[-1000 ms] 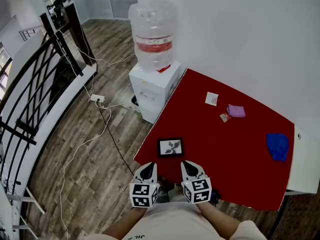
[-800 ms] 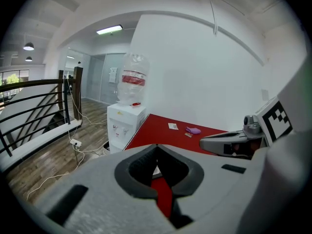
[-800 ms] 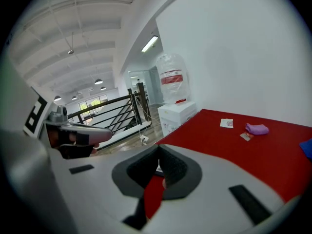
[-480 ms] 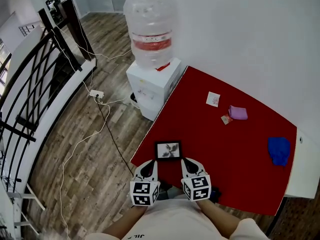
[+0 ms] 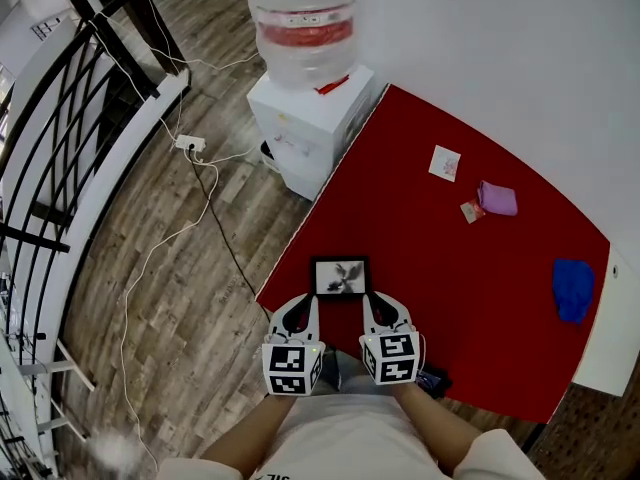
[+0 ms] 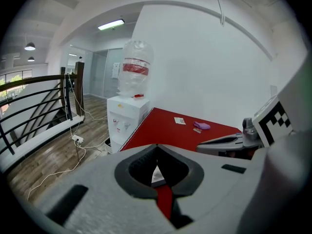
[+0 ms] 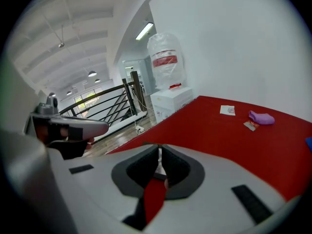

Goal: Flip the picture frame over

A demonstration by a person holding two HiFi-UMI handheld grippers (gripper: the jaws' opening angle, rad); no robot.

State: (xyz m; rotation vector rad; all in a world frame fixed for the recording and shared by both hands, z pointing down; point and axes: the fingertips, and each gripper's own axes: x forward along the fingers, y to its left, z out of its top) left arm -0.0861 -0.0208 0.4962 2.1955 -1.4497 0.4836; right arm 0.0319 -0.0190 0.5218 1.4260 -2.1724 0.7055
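Note:
A small black picture frame (image 5: 340,277) lies picture side up near the red table's (image 5: 480,308) front left corner. My left gripper (image 5: 303,306) sits just short of the frame's near left corner, over the table edge. My right gripper (image 5: 373,304) sits just short of the near right corner. Both point at the frame with jaws together and nothing held. In the left gripper view the jaws (image 6: 156,146) meet at the tip, and a sliver of the frame (image 6: 156,175) shows behind them. The right gripper view shows the same closed tip (image 7: 159,147).
A white water dispenser (image 5: 305,118) with a clear bottle stands at the table's far left corner. On the far side lie a white card (image 5: 445,162), a purple pouch (image 5: 497,198) and a small packet (image 5: 472,211); a blue cloth (image 5: 573,290) is at the right. Cables (image 5: 188,144) and a railing (image 5: 60,138) lie left.
Both grippers have moved forward and down together, from behind the table edge up to the frame's near corners. The frame has not moved.

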